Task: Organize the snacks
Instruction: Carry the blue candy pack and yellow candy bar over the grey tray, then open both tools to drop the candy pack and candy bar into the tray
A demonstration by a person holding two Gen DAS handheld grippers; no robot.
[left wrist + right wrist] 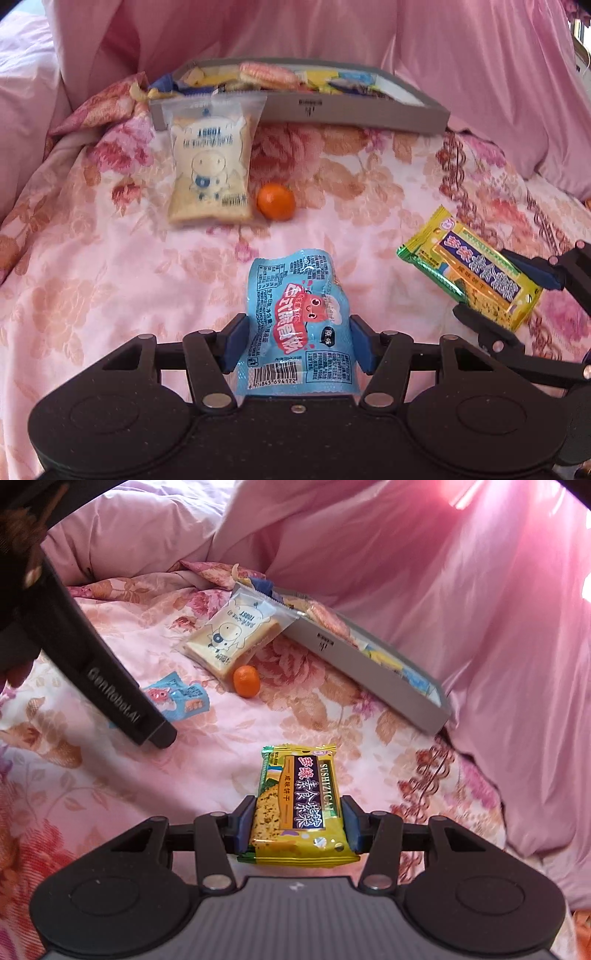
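On the floral quilt (110,258), a grey tray (332,110) holds mixed snacks; left tongs (299,343) pinch a blue packet (295,314), right tongs (299,823) a yellow packet (299,797)

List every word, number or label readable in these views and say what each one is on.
"SUSHIZICAI": yellow biscuit packet, held in the right tool.
"GenRobot.AI": black body of the left tool.
"TOAST": toast packet leaning on the grey tray.
"6 974845 694172": barcode on the blue snack packet, held in the left tool.
Chinese print and the tray's small label: too small to read.

Sunlit pink floral bedspread (110,258)
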